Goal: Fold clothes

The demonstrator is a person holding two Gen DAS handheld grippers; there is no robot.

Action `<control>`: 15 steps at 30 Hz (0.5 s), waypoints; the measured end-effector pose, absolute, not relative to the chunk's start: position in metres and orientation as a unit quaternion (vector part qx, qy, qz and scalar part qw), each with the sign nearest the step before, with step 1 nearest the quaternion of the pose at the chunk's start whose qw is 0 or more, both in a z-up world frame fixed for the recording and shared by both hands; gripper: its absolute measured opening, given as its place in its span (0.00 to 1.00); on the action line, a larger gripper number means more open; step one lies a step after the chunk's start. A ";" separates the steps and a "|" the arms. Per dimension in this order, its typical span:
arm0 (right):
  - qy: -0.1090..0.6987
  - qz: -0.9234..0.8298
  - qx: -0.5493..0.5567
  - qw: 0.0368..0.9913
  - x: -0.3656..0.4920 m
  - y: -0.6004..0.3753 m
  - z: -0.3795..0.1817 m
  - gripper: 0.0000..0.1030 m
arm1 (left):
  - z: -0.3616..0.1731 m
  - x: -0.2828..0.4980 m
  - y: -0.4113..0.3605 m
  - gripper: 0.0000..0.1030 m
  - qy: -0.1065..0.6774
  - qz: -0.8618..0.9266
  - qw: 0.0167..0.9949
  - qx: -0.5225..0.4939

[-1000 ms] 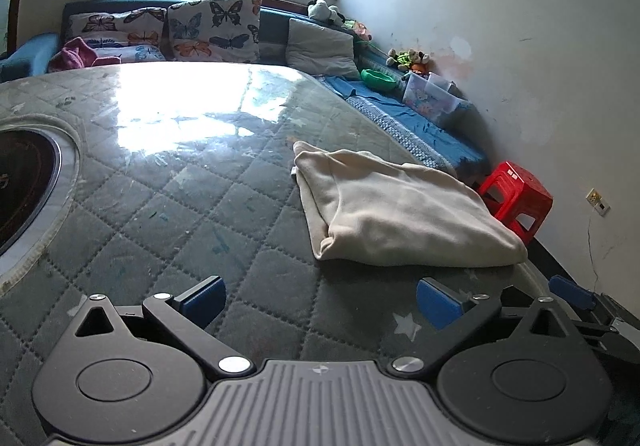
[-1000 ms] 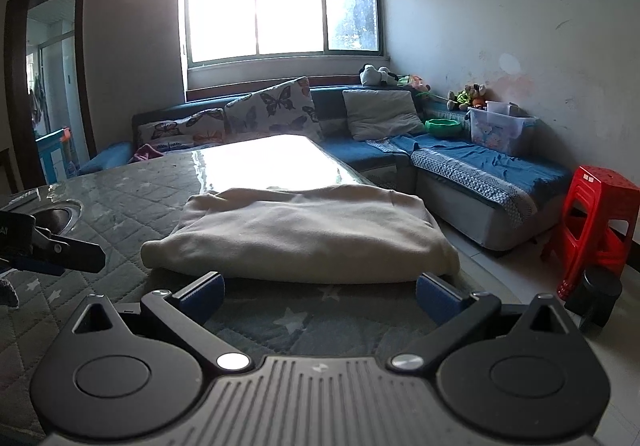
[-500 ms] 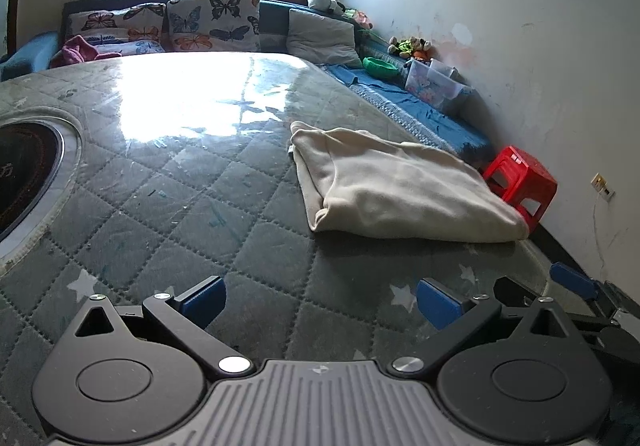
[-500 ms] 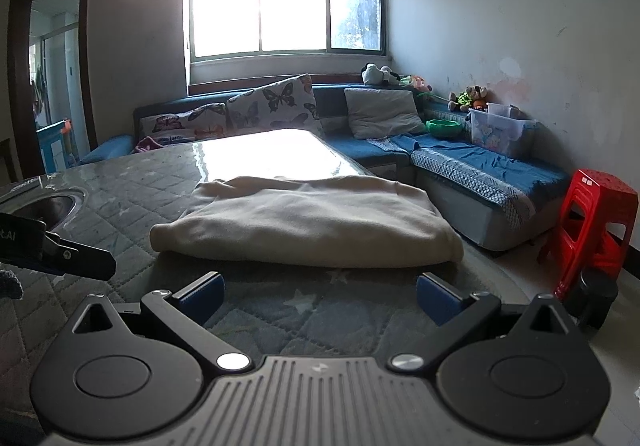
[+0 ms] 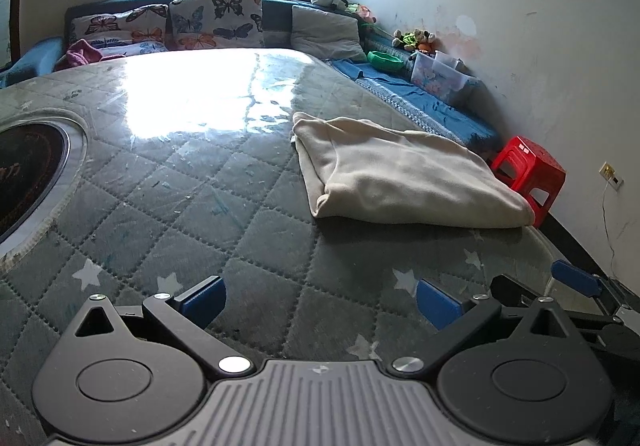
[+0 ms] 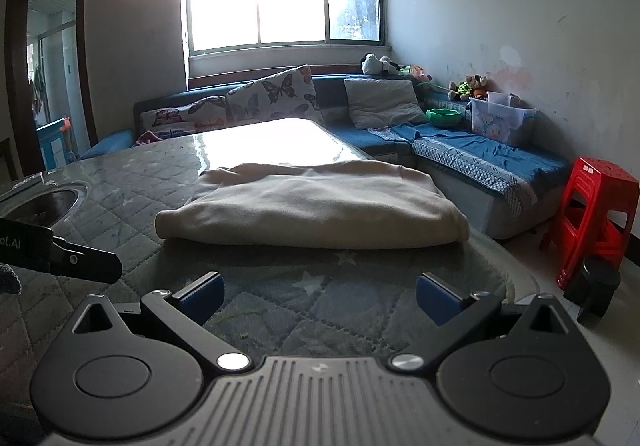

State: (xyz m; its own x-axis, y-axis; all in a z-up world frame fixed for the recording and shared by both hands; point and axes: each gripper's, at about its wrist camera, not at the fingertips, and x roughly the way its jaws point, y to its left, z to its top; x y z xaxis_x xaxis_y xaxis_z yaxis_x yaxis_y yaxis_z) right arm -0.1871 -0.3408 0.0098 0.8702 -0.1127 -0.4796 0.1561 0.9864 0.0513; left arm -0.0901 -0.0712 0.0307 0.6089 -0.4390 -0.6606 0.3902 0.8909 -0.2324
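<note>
A: Where is the garment?
B: The cream garment [image 5: 404, 176] lies folded into a flat bundle on the quilted green surface [image 5: 192, 206], toward its right edge. In the right wrist view the same garment [image 6: 316, 204] lies straight ahead, its rounded fold facing the camera.

A: What state is the left gripper in?
B: The left gripper [image 5: 320, 302] has its jaws spread wide, blue pads [image 5: 204, 300] well apart, with nothing between them. It hovers over bare surface near the garment, not touching it.

A: And the right gripper?
B: The right gripper [image 6: 320, 298] is likewise spread wide and holds nothing. The garment lies beyond its fingertips, apart from them. Part of the left gripper [image 6: 60, 254] shows at the left edge of the right wrist view; the right gripper [image 5: 576, 286] shows at the lower right of the left wrist view.

A: What else appears?
B: A round recessed hotplate [image 5: 28, 174] sits in the surface at left. A blue sofa [image 6: 480, 162] with butterfly cushions [image 5: 216, 20] runs along two walls, and a red stool [image 6: 592, 218] stands on the floor at right.
</note>
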 end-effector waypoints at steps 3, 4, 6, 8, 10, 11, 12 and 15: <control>0.245 -0.072 0.047 0.966 -0.188 -0.342 0.009 1.00 | 0.030 -0.091 -0.073 1.00 0.378 -0.233 0.896 -0.029; 0.245 -0.073 0.048 0.966 -0.188 -0.342 0.009 1.00 | 0.029 -0.091 -0.074 1.00 0.379 -0.234 0.895 -0.028; 0.245 -0.073 0.051 0.966 -0.188 -0.343 0.009 1.00 | 0.028 -0.092 -0.075 1.00 0.381 -0.235 0.894 -0.027; 0.245 -0.073 0.050 0.966 -0.189 -0.343 0.009 1.00 | 0.026 -0.091 -0.076 1.00 0.384 -0.235 0.893 -0.026; 0.245 -0.073 0.050 0.966 -0.189 -0.342 0.009 1.00 | 0.025 -0.092 -0.077 1.00 0.386 -0.235 0.892 -0.026; 0.245 -0.073 0.050 0.966 -0.189 -0.342 0.009 1.00 | 0.025 -0.092 -0.077 1.00 0.387 -0.236 0.891 -0.026; 0.245 -0.073 0.050 0.966 -0.189 -0.342 0.009 1.00 | 0.025 -0.092 -0.077 1.00 0.388 -0.237 0.890 -0.027; 0.246 -0.071 0.050 0.965 -0.189 -0.342 0.009 1.00 | 0.024 -0.091 -0.077 1.00 0.391 -0.238 0.889 -0.029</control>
State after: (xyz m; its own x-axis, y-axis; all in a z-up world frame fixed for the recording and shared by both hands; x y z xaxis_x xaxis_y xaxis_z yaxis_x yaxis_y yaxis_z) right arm -0.1893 -0.3420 0.0095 0.8692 -0.1133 -0.4813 0.1624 0.9848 0.0614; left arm -0.0913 -0.0771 0.0241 0.5818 -0.4449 -0.6808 0.4002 0.8854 -0.2366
